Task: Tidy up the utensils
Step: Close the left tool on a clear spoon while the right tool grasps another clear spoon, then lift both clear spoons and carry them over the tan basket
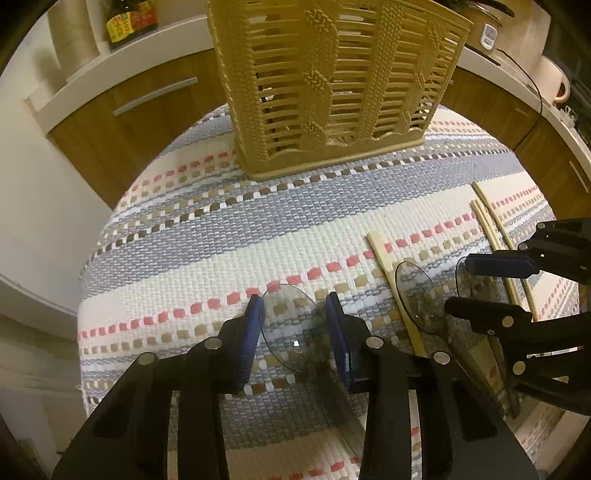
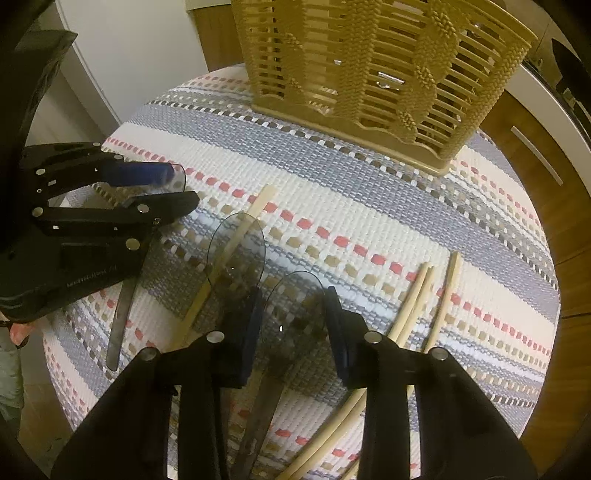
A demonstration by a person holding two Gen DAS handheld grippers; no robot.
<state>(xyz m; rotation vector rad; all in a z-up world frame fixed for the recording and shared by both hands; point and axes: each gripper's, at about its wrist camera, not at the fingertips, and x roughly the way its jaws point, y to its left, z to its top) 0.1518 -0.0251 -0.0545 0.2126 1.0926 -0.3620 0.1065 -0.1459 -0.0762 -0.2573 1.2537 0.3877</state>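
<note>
Three clear smoky plastic spoons lie on a striped woven mat. My left gripper [image 1: 293, 328] is open, its blue pads on either side of one spoon's bowl [image 1: 291, 325], close but not clamped. My right gripper [image 2: 293, 325] is open around a second spoon's bowl [image 2: 295, 310]. A third spoon [image 2: 238, 251] lies between them across a bamboo chopstick [image 2: 225, 258]. Three more chopsticks [image 2: 424, 295] lie to the right. A tan slatted utensil basket [image 1: 332, 81] stands at the mat's far edge; it also shows in the right wrist view [image 2: 376, 66].
The mat [image 1: 221, 229] covers a small round table. Wooden cabinets [image 1: 147, 103] and a white counter with a bottle [image 1: 129, 22] lie beyond. A cable and a white appliance [image 1: 487, 33] sit at the back right.
</note>
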